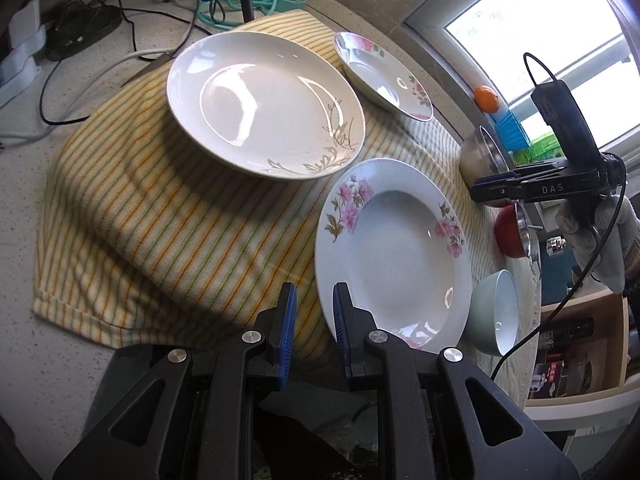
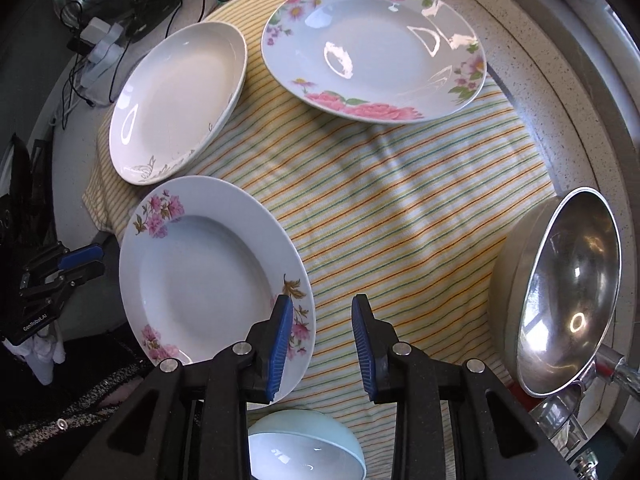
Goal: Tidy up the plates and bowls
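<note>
While both grippers hung empty above the yellow striped cloth [image 2: 400,208], we judged the step in hand to be picking the next dish to stack. Our left gripper [image 1: 315,320] stood with its blue pads a narrow gap apart, nothing between them, just beside the near rim of the deep white plate with small pink flowers [image 1: 394,256]. Our right gripper [image 2: 320,340] pointed down over bare cloth, its jaws a little wider and also empty, the same flowered plate just to its left. The plain white plate with a grey leaf pattern [image 1: 266,106] lay beyond, and the white plate with large pink roses [image 2: 374,50] lay at the far edge; all three sat apart on the cloth. A pale green ceramic bowl [image 2: 308,446] rested under the right gripper, and a shiny steel bowl [image 2: 568,280] stood tilted at the right.

To do it well, we reckoned a pad should slide under a plate's raised rim, gripping squarely, since glazed china would slip from a shallow pinch.
</note>
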A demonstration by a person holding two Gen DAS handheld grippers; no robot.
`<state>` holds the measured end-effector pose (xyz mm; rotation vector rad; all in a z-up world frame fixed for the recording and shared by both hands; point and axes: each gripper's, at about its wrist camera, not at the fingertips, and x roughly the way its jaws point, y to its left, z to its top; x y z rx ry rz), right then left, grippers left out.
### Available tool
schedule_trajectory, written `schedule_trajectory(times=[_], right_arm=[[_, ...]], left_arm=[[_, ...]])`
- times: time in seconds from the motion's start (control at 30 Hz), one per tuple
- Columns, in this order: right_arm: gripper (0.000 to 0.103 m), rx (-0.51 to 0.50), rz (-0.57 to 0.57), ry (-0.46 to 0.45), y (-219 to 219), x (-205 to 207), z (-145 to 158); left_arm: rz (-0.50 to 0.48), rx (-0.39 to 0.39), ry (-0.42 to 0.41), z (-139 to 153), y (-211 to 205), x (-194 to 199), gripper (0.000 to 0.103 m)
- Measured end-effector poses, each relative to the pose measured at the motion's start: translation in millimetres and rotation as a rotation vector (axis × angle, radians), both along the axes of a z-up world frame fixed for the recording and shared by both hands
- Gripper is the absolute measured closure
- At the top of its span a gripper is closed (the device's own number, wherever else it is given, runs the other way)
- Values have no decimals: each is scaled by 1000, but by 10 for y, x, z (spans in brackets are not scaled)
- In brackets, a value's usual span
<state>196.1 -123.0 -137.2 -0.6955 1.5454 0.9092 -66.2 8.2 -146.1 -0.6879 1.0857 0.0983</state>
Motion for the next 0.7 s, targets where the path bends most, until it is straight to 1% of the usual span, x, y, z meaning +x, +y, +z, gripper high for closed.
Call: schedule_trajectory(times=[0.1,0.2,0.27,0.4,0.43,0.47,0.5,0.57,0.63,0.7], right_arm=[[75,64,-95,-78,-80,81,228],[75,140,-211,-111,-180,104,439],[73,188,-284,-122,-230,11,541],[71,249,-347,-194,-251,-219,678],[69,269,-375,-208,-285,-252,703],[60,296,-414,-210,-301,-286,730],[49,328,-456,-206,-337,-310,756],[40,383,-550,-203,-406,-368,785],[39,424,-646,-192,-462,-442,768],[39,439,-733,-174,-498,-505,703]], left_arm=[[10,24,-15,83,120,-9,87],[22,44,-30,152,279,-23,87],[26,54,-36,190,390,-20,87],[9,75,-49,257,587,35,87],[4,82,-56,273,626,51,87],[-2,90,-62,295,673,80,87],[-8,100,-68,319,718,103,87],[-10,115,-78,355,836,129,87],[-8,113,-81,363,966,167,87],[-16,117,-86,369,1099,213,87]])
